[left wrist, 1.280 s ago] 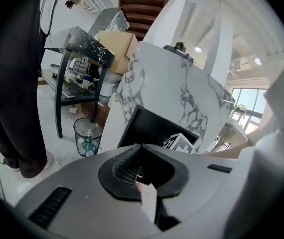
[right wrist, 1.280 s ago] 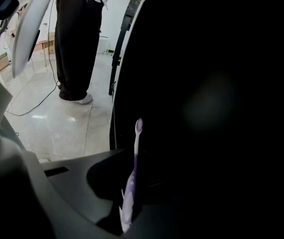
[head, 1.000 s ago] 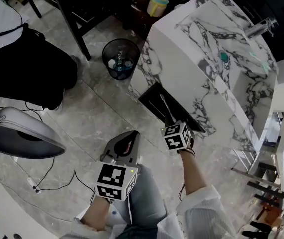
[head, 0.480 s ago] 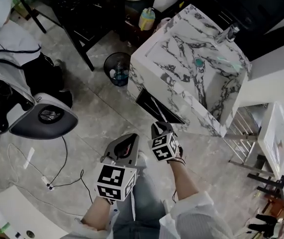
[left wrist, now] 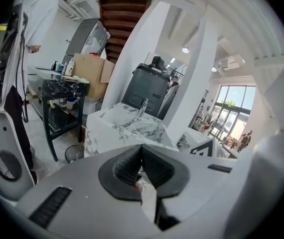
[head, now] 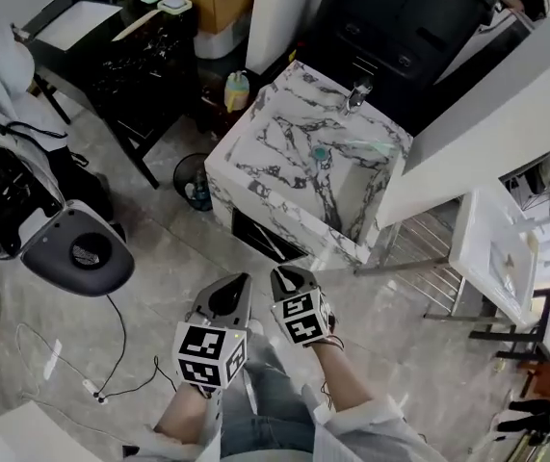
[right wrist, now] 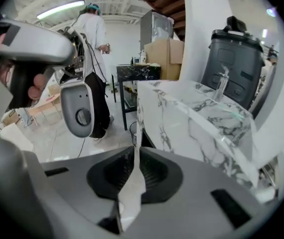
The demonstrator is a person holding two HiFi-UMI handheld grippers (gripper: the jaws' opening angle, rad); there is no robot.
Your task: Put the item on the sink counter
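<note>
The white marble sink counter (head: 284,142) with its basin and chrome faucet (head: 356,92) stands ahead of me; it also shows as the marble block (left wrist: 127,126) and at right (right wrist: 196,113). My right gripper (head: 279,275) hangs low in front of the counter's near face. It (right wrist: 136,158) is shut on a thin pale strip (right wrist: 132,183) that sticks up past the pads. My left gripper (head: 236,282) is close beside it on the left. Its jaws (left wrist: 142,151) are shut tip to tip, with nothing visible between them.
A round waste bin (head: 190,183) sits at the counter's left corner, a yellow-green bottle (head: 237,90) behind it. A black table (head: 130,56) and a grey rounded machine (head: 77,248) stand left, a cable (head: 111,354) on the floor. A metal rack (head: 419,248) is right of the counter.
The head view has pulled back and up, so the counter looks smaller and farther. Both grippers have drawn closer together and stay shut.
</note>
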